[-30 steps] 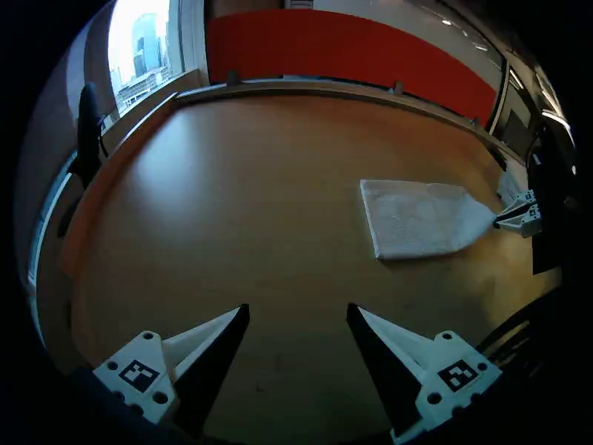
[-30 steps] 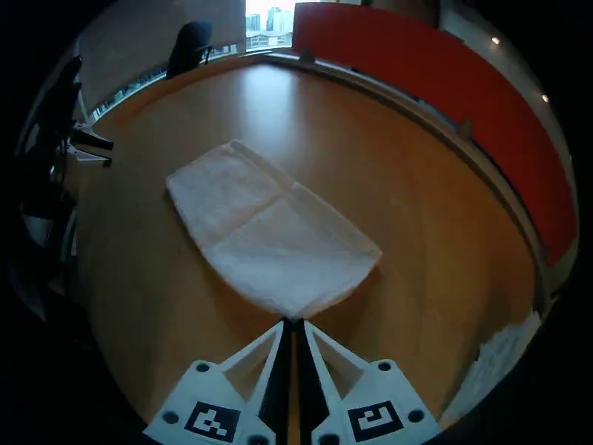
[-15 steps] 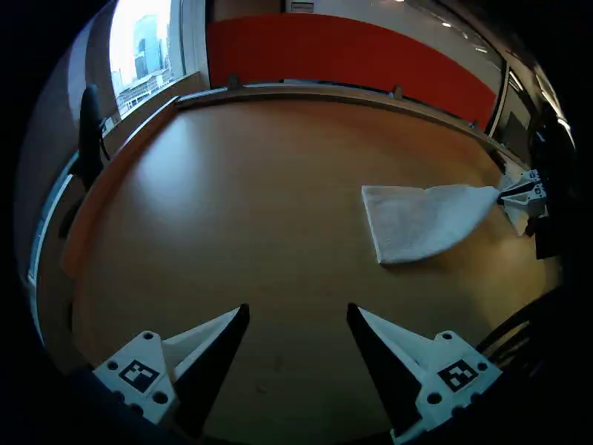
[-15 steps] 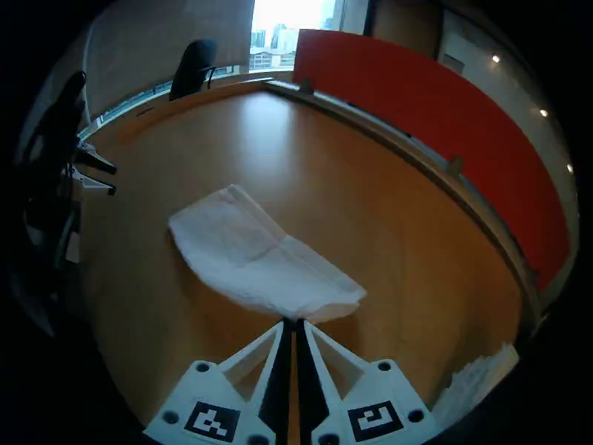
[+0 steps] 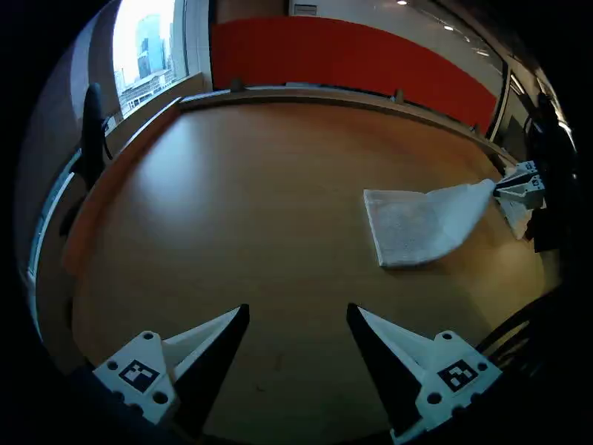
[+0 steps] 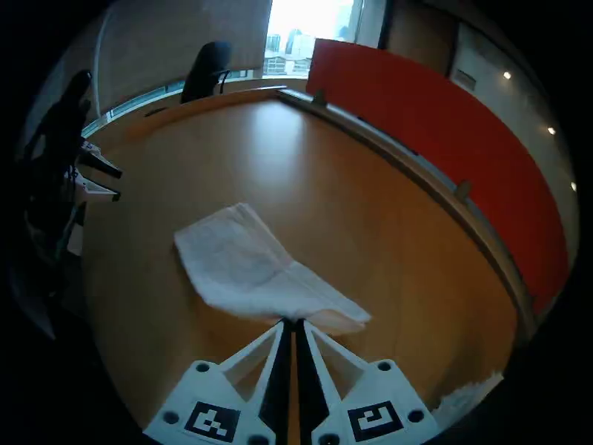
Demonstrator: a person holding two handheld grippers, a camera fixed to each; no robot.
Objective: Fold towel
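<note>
A white towel (image 5: 415,222) lies on the wooden table (image 5: 259,200), with its right end lifted off the surface. My right gripper (image 6: 294,330) is shut on that lifted corner of the towel (image 6: 252,274); it also appears at the far right in the left gripper view (image 5: 511,189). The rest of the towel stays flat on the table beyond the raised part. My left gripper (image 5: 296,311) hangs open over bare wood, well left of the towel, with nothing between its fingers.
A red partition (image 5: 348,55) runs along the table's far edge. A dark office chair (image 6: 207,63) stands by the window. A second white cloth (image 6: 467,393) lies near the table edge at the right of the right gripper view.
My right gripper has risen with the towel's corner and carried it over the flat part, so the raised flap is steeper. The left gripper has stayed still.
</note>
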